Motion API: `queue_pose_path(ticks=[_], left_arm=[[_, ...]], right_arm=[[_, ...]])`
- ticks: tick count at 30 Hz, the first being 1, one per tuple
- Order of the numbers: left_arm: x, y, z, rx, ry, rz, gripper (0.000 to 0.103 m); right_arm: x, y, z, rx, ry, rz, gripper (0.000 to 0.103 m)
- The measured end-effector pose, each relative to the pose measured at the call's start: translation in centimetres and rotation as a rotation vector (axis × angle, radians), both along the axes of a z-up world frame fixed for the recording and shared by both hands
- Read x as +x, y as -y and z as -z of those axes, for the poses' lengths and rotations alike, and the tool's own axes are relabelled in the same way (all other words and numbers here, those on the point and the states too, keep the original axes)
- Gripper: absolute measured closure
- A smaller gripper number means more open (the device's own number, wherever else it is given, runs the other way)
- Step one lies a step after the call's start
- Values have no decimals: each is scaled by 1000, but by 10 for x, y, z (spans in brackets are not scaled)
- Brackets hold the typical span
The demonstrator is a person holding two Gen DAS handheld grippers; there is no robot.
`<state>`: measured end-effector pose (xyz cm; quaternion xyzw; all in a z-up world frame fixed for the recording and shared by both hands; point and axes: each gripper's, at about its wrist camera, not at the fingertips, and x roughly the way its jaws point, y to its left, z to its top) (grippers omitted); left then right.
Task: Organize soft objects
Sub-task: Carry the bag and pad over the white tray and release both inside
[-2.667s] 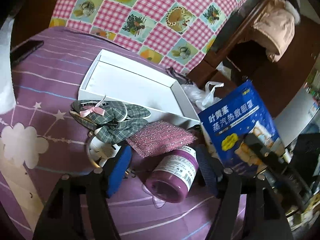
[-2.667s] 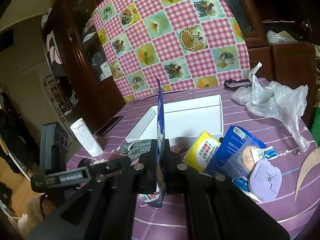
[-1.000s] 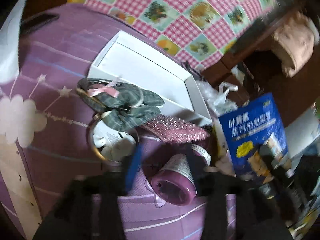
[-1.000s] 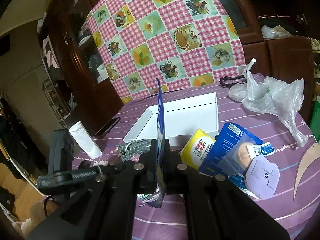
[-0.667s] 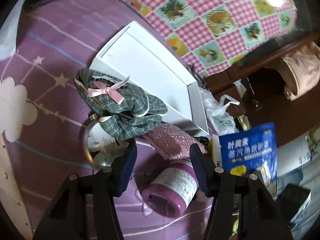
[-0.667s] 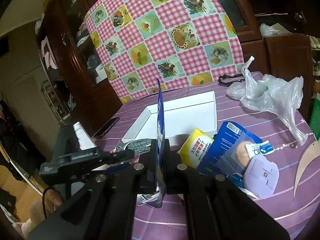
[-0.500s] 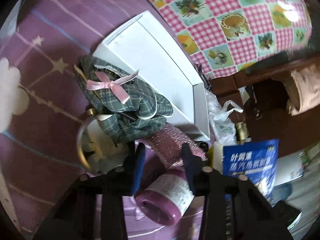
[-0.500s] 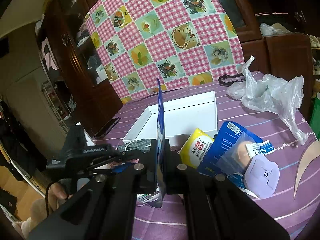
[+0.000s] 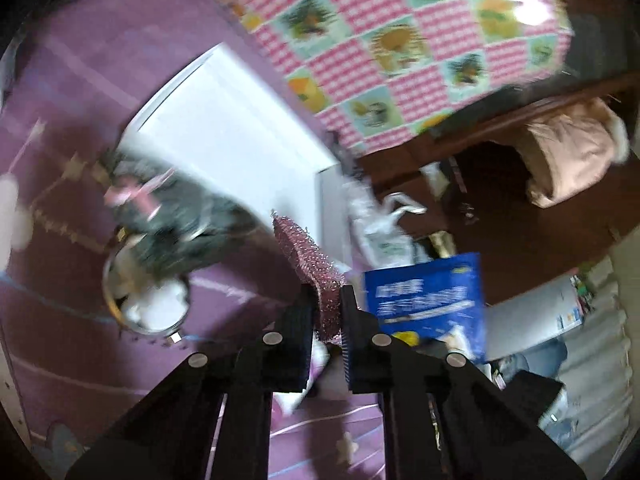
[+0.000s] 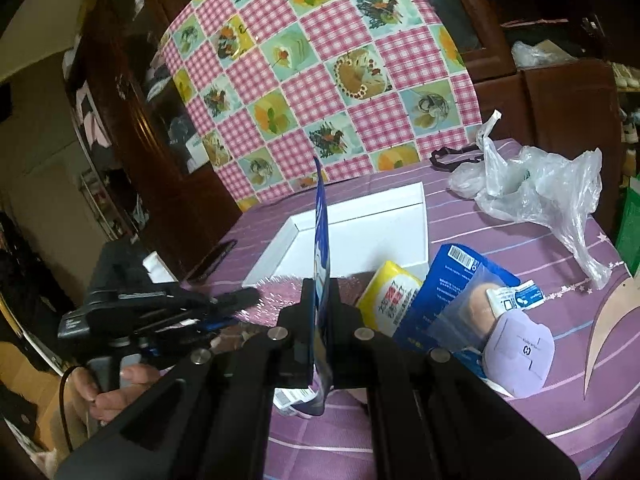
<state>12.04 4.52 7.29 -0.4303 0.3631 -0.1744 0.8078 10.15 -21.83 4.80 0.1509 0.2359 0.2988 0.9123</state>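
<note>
Left hand-held gripper (image 9: 326,312) has its jaws closing on a pink glittery scouring cloth (image 9: 306,254), and the pads already pinch its near edge. The rest of the cloth stands up from the jaws toward the near wall of the shallow white cardboard tray (image 9: 240,136), which lies toward the far edge of the purple striped worktop (image 9: 72,80). Right hand-held gripper (image 10: 322,300) is fully clamped on a flat blue printed pouch (image 10: 322,240), held upright on edge over the near part of the worktop.

Step in hand, as judged: pick-up of the cloth, with the pouch held ready for sorting. The tray appears empty, so the task looks to be at an early stage.

The next move calls for lifting the cloth clear of the grey checked fabric item with a pink bow (image 9: 176,216), just beside it, and carrying it over the tray wall before release. The cloth is limp and gripped at one edge only, so it may sag or snag. The left wrist view is blurred, so finer contact cannot be confirmed.
</note>
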Motion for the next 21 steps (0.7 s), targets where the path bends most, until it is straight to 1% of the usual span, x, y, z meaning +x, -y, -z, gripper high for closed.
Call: queue_pose_path(ticks=[5,7,10,12,15,17,20,21], left_arm=[[13,-8,-37,60,107,24,93],[24,-12,-44,65,130,36,93],[44,-19,-44,109,141,23,93],[60,-27,-35,137,123,15,93],[84,-46,-17,144,69,-2,93],[95,-57,-7,150,40,-13,93],[115,-66,11,172,-27,-11,92],[120,-68,18,168,-52,-4,93]], right_arm=[[16,6,-13,54,-40,15,97],[25,6,-20,62,-46,37,97],[45,5,-24,87,-76,59,97],[65,1,-22,100,-120,66,97],[102,-12,-15,113,-211,63,97],[121,-19,-10,132,-252,49,97],[150,-30,-2,143,-312,62,97],[159,-35,0,140,-337,71,97]])
